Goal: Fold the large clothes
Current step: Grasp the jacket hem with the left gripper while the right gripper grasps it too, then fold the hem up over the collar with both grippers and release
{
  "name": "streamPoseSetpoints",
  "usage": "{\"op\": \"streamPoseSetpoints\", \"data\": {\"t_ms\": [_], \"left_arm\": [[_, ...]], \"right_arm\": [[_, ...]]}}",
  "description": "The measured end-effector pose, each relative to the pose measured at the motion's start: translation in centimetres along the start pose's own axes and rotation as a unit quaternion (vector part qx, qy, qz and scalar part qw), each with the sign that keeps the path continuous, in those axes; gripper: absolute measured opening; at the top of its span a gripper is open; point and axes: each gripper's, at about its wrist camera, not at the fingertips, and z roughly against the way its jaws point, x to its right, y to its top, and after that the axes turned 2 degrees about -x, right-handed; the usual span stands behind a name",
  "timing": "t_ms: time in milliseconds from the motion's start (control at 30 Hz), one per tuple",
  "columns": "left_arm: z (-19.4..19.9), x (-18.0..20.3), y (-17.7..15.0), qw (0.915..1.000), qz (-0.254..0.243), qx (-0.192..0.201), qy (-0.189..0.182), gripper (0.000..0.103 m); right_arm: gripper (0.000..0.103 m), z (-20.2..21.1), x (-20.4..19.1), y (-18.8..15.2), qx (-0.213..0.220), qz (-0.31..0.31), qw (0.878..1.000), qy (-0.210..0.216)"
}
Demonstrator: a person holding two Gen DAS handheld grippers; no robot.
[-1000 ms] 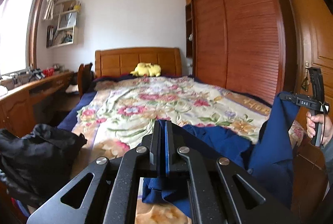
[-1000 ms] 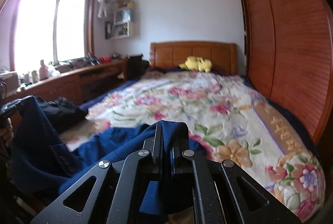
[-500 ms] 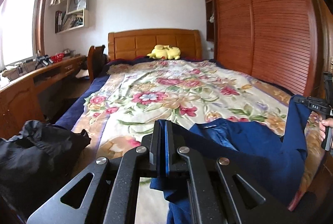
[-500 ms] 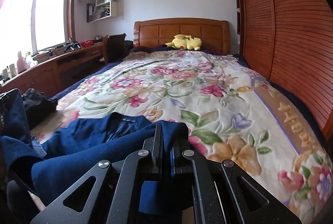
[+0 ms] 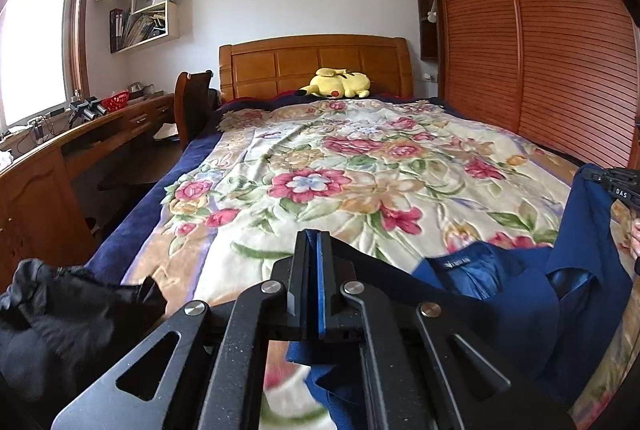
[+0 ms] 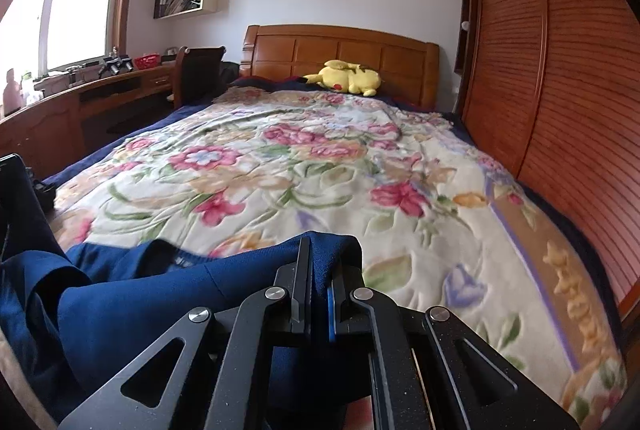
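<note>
Overall, the scene is a bedroom, described from left to right. At the far left a bright window [image 5: 24, 42] lights the room. Below it, a long wooden table [image 5: 80, 134] runs along the left wall and carries small items, including a red basket [image 5: 116, 98]. Wall shelves [image 5: 148, 18] above it hold books and a bag. A wooden chair [image 5: 194, 102] stands at the far end of the table, beside the bed. At the near left, a black garment [image 5: 60, 330] lies crumpled at the bed's near corner.

The bed [image 5: 168, 186] fills the centre. Its surface is a cream floral blanket [image 5: 340, 166] with pink and red flowers and a dark blue border. A wooden headboard [image 5: 316, 62] closes the far end, and a yellow plush toy [image 5: 340, 84] lies in front of it.

The left gripper [image 5: 318, 286] has its jaws clamped on a thin edge of the blue garment [image 5: 520, 310]. The garment hangs between the two grippers over the near end of the bed, with its collar and label facing up above the blanket. The right gripper [image 6: 320, 282] has its jaws clamped on a thicker fold of the same fabric, which bunches over the jaw tips. In the left wrist view, this gripper appears at the right edge with the fabric rising to it.

At the right, a slatted wooden wardrobe [image 5: 540, 50] lines the wall beside the bed.
</note>
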Motion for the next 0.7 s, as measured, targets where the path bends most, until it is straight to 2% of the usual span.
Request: {"op": "streamPoseSetpoints", "data": {"t_ms": [67, 167, 333, 433, 467, 500, 567, 600, 633, 700], "left_arm": [[-1.1, 0.0, 0.4, 1.0000, 0.002, -0.003, 0.002, 0.003], [-2.9, 0.0, 0.3, 0.9999, 0.003, -0.014, -0.002, 0.003], [-5.1, 0.1, -1.3, 0.9979, 0.001, -0.061, -0.020, 0.004], [-5.3, 0.1, -2.4, 0.9965, -0.002, -0.080, -0.027, 0.014], [-5.2, 0.1, -2.7, 0.9961, -0.001, -0.081, -0.033, 0.022], [-5.0, 0.1, -2.9, 0.9957, -0.001, -0.083, -0.041, 0.036], [-4.5, 0.0, -3.1, 0.9943, 0.000, -0.091, -0.055, 0.049], [-4.2, 0.1, -3.1, 0.9940, 0.001, -0.093, -0.057, 0.053], [-3.6, 0.2, -3.1, 0.9935, 0.003, -0.094, -0.065, 0.056], [-2.7, 0.6, -3.2, 0.9927, 0.006, -0.091, -0.079, 0.073]], "right_arm": [[0.004, -1.9, -0.3, 0.1, -0.007, 0.003, 1.000, -0.012], [0.004, -5.1, -0.8, -0.2, -0.044, 0.007, 0.999, -0.029], [0.004, -8.9, -2.4, -1.5, -0.110, 0.010, 0.994, -0.011], [0.006, -9.5, -3.1, -2.0, -0.127, 0.013, 0.992, -0.011], [0.011, -9.5, -3.3, -1.9, -0.131, 0.012, 0.991, -0.010], [0.014, -9.5, -3.2, -1.7, -0.135, 0.009, 0.991, -0.009], [0.034, -9.3, -2.8, -1.0, -0.142, 0.004, 0.990, -0.009], [0.042, -8.8, -2.8, -0.6, -0.133, 0.004, 0.991, -0.022], [0.054, -8.3, -2.4, -0.7, -0.125, 0.003, 0.992, -0.029], [0.056, -7.1, -2.4, 0.0, -0.109, 0.003, 0.993, -0.035]]}}
